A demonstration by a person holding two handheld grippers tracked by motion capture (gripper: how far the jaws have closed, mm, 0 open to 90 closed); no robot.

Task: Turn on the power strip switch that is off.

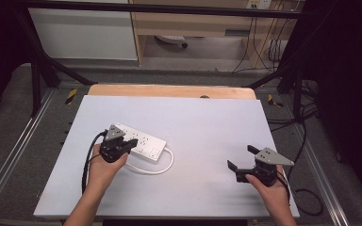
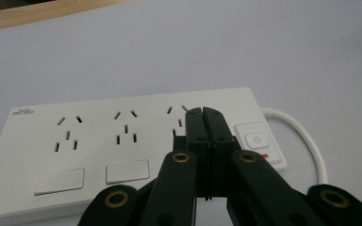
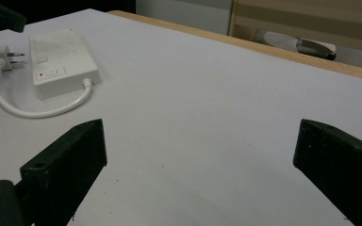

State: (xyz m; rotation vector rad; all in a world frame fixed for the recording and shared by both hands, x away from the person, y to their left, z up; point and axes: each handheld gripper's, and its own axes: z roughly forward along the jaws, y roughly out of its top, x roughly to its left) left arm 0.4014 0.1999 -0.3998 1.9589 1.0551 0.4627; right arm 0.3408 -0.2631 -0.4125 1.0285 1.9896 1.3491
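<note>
A white power strip (image 1: 139,140) lies left of centre on the pale table top (image 1: 202,127). It has three sockets, rocker switches and a power button (image 2: 257,140). Its short white cable (image 1: 162,167) loops round to a plug (image 3: 7,55) lying on the table beside the strip. My left gripper (image 1: 128,144) hovers over the strip's near side with its jaws pressed together and nothing between them. In the left gripper view its tips (image 2: 202,113) sit over the third socket, next to the button. My right gripper (image 1: 241,157) stands open at the table's right front, apart from the power strip (image 3: 61,56).
A wooden edge (image 1: 169,90) runs along the table's far side. Metal frame rails (image 1: 14,141) flank the table. Beyond stand a white cabinet (image 1: 82,33) and a wooden shelf unit (image 1: 193,23), with black cables (image 1: 306,141) at the right.
</note>
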